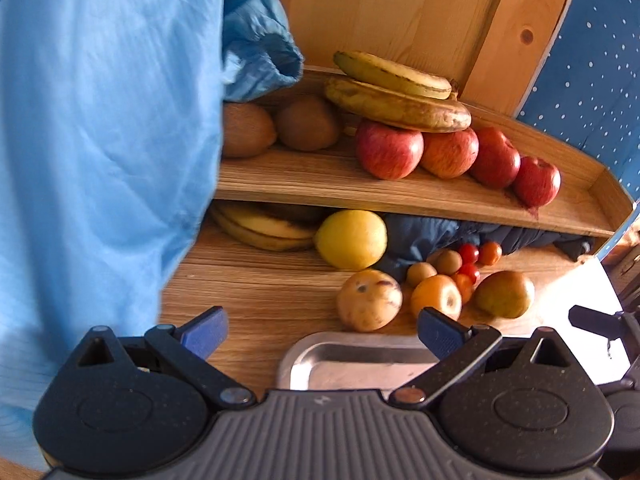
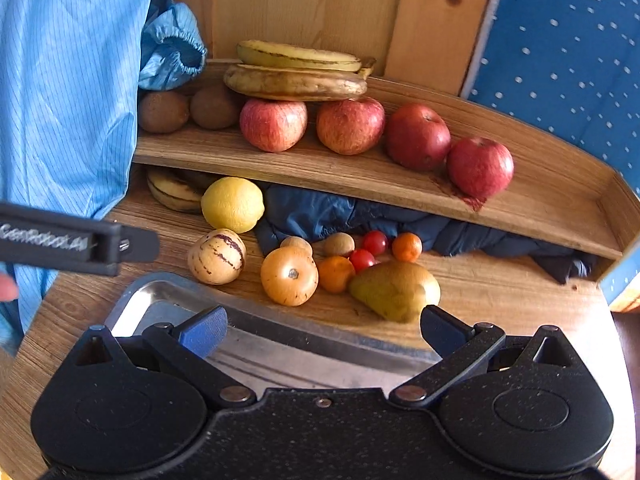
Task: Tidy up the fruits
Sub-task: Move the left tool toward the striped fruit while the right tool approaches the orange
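My left gripper (image 1: pixel 322 330) is open and holds nothing, hovering over a metal tray (image 1: pixel 320 364). My right gripper (image 2: pixel 322 330) is open too, above the same tray (image 2: pixel 160 300). Beyond the tray lie a striped melon (image 2: pixel 217 256), an orange persimmon (image 2: pixel 289 276), a green pear (image 2: pixel 394 290), a lemon (image 2: pixel 232 204), small mandarins (image 2: pixel 336 274), cherry tomatoes (image 2: pixel 375 242) and small brown fruits (image 2: pixel 338 244). A wooden shelf (image 2: pixel 360 176) carries several red apples (image 2: pixel 350 126), two kiwis (image 2: pixel 164 111) and bananas (image 2: pixel 296 80). More bananas (image 2: pixel 174 192) lie under the shelf.
A light blue garment (image 1: pixel 100 140) hangs at the left and hides that side. Dark blue cloth (image 2: pixel 360 216) is bunched under the shelf. A blue dotted wall (image 2: pixel 568 60) stands at the right. The left gripper's body (image 2: pixel 72 244) crosses the right wrist view's left edge.
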Demonstrator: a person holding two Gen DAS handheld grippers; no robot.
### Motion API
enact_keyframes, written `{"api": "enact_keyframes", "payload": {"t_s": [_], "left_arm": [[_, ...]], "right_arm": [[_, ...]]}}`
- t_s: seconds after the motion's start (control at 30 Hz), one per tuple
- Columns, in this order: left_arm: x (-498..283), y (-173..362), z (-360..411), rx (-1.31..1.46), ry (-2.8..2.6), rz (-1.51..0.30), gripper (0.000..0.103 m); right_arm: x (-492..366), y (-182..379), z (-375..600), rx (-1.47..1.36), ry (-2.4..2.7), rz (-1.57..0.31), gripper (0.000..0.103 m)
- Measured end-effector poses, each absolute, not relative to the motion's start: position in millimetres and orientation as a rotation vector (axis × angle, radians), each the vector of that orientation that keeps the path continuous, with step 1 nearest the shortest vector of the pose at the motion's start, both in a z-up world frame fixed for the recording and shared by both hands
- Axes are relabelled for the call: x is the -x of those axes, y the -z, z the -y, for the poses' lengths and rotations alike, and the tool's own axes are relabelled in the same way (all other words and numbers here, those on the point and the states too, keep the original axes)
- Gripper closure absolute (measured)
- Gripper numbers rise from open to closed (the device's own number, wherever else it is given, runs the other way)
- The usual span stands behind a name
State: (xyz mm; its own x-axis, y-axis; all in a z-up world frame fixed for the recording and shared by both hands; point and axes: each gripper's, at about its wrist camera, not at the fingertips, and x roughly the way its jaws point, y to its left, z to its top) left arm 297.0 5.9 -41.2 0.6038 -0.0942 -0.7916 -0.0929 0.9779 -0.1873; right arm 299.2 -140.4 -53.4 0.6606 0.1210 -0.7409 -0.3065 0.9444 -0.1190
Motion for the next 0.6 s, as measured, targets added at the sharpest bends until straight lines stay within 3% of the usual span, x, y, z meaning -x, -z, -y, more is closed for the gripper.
{"api": "enact_keyframes", "payload": {"t_s": [0.6], "left_arm": [[-322.8, 60.3, 7.1, 0.264, 0.023, -0.974, 0.001]], "right_arm": [[-317.2, 62.4, 150.0, 0.307, -0.283, -0.798, 0.001]]}}
